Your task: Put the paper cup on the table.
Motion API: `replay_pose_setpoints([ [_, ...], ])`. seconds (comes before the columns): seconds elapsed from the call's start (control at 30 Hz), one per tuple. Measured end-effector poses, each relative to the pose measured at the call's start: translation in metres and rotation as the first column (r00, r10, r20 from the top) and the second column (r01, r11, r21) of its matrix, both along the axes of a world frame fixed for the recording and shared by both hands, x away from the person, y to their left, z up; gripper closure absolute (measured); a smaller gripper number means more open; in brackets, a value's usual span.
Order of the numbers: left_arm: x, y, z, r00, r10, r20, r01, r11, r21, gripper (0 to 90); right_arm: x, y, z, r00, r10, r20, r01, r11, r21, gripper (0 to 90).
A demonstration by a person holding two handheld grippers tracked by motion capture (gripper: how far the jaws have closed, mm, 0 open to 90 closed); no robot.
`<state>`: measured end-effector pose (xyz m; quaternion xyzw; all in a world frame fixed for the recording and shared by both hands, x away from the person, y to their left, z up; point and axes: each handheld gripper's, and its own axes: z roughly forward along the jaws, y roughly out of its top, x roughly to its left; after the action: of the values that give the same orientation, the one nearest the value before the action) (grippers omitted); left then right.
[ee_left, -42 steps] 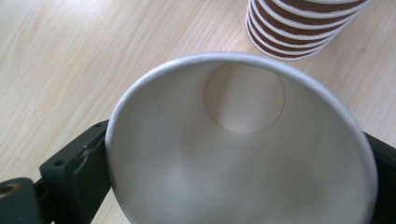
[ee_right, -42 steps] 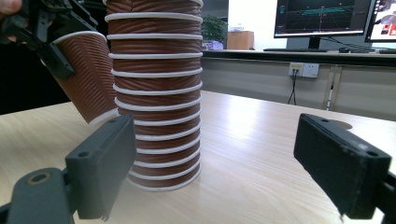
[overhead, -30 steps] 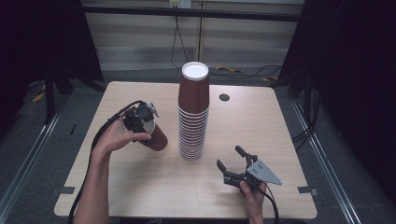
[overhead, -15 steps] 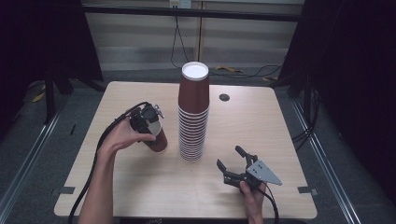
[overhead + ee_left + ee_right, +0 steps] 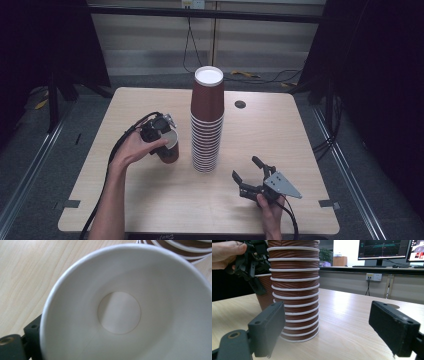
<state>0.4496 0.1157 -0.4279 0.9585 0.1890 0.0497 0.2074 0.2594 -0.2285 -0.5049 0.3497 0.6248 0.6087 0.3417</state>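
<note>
My left gripper (image 5: 161, 131) has one brown paper cup (image 5: 170, 150) by its rim, and the cup stands on the table (image 5: 125, 200) just left of the tall stack of cups (image 5: 207, 120). The left jaws have just been closing, with the cup's wall between them. I can tell they sit at the rim, but not how hard they press.

What could go wrong? The cup is thin paper. If I squeeze too hard, the rim could bend. If I hold too softly, the cup could slip and tip over. The stack is tall and very near, so a bump from my left hand (image 5: 132, 152) could knock it down.

My right gripper (image 5: 252, 180) rests near the front right of the table with its jaws wide and nothing in them.

In the left gripper view the cup's white inside (image 5: 120, 312) covers most of my jaws. In the right gripper view the top of the stack (image 5: 294, 287) is cut off.
</note>
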Motion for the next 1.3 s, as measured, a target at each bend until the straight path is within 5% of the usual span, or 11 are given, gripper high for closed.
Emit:
replay_pose_setpoints([
  [0.2,-0.002,0.003,-0.007,0.9999,0.012,0.002,-0.012,0.9993,-0.037,5.2,0.0,0.0,0.0,1.0,-0.003,0.0,0.003,1.0,0.0,13.4],
  [0.43,-0.003,0.011,-0.012,1.0,-0.003,-0.002,0.003,0.9994,-0.034,2.6,0.0,0.0,0.0,1.0,-0.003,-0.001,0.003,1.0,0.0,13.4],
  [0.63,-0.006,0.019,-0.02,0.9995,0.032,-0.006,-0.033,0.9962,-0.081,0.3,0.0,0.0,0.0,1.0,-0.003,-0.004,0.003,1.0,0.001,13.4],
  [0.7,-0.006,0.021,-0.023,0.9994,0.034,-0.002,-0.034,0.9953,-0.091,3.4,0.0,0.0,0.0,1.0,-0.003,-0.004,0.003,1.0,0.001,13.4],
  [0.77,-0.006,0.023,-0.028,0.9997,0.018,-0.016,-0.019,0.996,-0.087,17.8,0.0,0.0,0.0,1.0,-0.003,-0.005,0.003,1.0,0.001,13.4],
  [0.9,-0.01,0.024,-0.035,0.9998,0.015,-0.015,-0.017,0.9947,-0.101,15.9,0.0,0.0,0.0,1.0,-0.003,-0.005,0.003,1.0,0.002,13.4],
  [1.07,-0.015,0.03,-0.041,0.9983,0.053,-0.023,-0.056,0.9847,-0.165,15.8,0.0,0.0,0.0,1.0,-0.004,-0.004,0.004,1.0,0.001,13.4],
  [1.23,-0.022,0.036,-0.037,0.9969,0.078,0.008,-0.076,0.9871,-0.141,15.7,0.0,0.0,0.0,1.0,-0.003,-0.004,0.003,1.0,0.001,13.4],
  [1.27,-0.028,0.039,-0.036,0.9946,0.103,0.015,-0.098,0.9748,-0.201,16.0,0.0,0.0,0.0,1.0,-0.002,-0.005,0.002,1.0,0.002,13.5],
  [1.3,-0.028,0.04,-0.035,0.9953,0.096,0.016,-0.09,0.9735,-0.21,16.1,0.0,0.0,0.0,1.0,-0.004,-0.008,0.004,1.0,0.0,13.5],
])
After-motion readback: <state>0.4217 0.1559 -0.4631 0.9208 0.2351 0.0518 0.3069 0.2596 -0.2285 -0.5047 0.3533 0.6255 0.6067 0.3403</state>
